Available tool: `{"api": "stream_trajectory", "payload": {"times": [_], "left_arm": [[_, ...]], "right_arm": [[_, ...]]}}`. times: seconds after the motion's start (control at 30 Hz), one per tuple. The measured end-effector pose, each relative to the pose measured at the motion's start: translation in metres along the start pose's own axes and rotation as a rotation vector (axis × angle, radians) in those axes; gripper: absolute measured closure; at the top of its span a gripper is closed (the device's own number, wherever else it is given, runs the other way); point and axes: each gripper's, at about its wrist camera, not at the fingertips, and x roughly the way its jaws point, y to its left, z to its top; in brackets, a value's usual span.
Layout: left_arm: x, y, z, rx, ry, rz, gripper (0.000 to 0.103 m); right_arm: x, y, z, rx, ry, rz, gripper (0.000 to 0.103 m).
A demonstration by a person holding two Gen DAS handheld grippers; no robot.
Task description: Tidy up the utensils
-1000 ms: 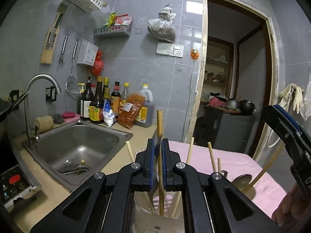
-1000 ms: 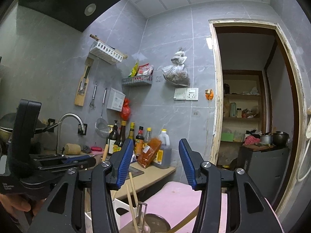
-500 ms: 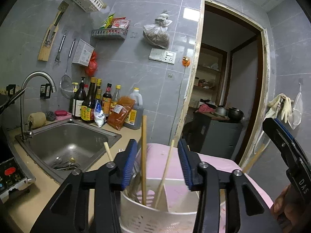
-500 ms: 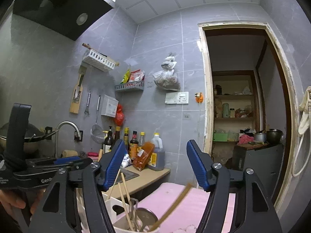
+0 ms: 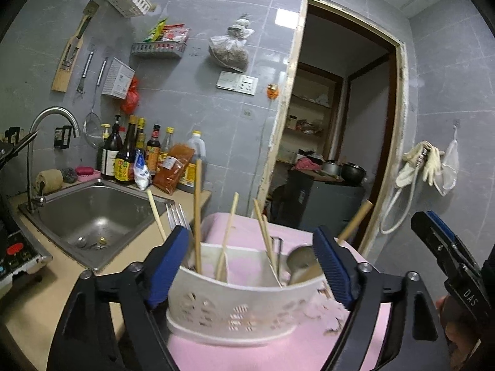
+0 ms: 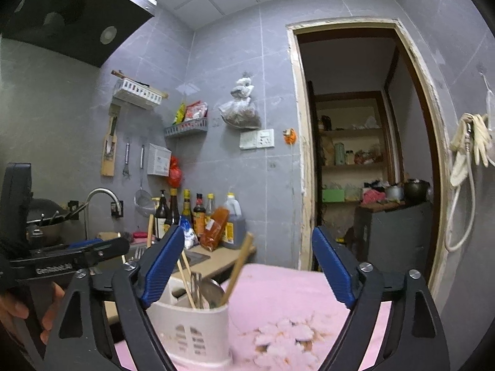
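Note:
A white plastic utensil holder (image 5: 235, 306) stands on a pink cloth (image 5: 278, 352). Its compartments hold several wooden chopsticks (image 5: 197, 216), forks (image 5: 176, 215) and a metal ladle (image 5: 301, 259) with a wooden handle (image 5: 355, 219). My left gripper (image 5: 250, 266) is open and empty, its jaws wide on either side of the holder. My right gripper (image 6: 246, 269) is open and empty, above and behind the holder (image 6: 191, 330), which shows the chopsticks (image 6: 185, 275) and ladle (image 6: 213, 292). The right gripper also shows at the left wrist view's right edge (image 5: 448, 256).
A steel sink (image 5: 89, 213) with a tap (image 5: 52, 117) lies left of the holder. Sauce bottles (image 5: 133, 154) line the wall behind it. A stove corner (image 5: 15, 256) is at far left. An open doorway (image 5: 334, 142) is beyond the pink cloth.
My left gripper let go of a chopstick, which now stands in the holder, then opened wide and drew back. My right gripper opened wider; the ladle handle now leans in the holder.

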Motion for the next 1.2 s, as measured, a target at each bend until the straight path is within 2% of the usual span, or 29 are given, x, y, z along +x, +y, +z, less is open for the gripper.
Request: {"api": "stream_trajectory", "payload": {"times": [0.1, 0.3, 0.9, 1.2], "left_arm": [[-0.008, -0.007, -0.007, 0.012, 0.017, -0.019, 0.020], [-0.021, -0.018, -0.026, 0.043, 0.050, -0.029, 0.016], [-0.056, -0.039, -0.072, 0.128, 0.060, -0.014, 0.015], [-0.059, -0.041, -0.087, 0.148, 0.073, -0.002, 0.015]], "right_arm": [[-0.013, -0.005, -0.004, 0.005, 0.027, -0.021, 0.007], [-0.043, -0.016, -0.012, 0.019, 0.064, -0.079, 0.000], [-0.112, -0.024, -0.046, 0.021, 0.157, -0.220, 0.000], [-0.126, -0.026, -0.056, 0.008, 0.174, -0.257, 0.000]]}}
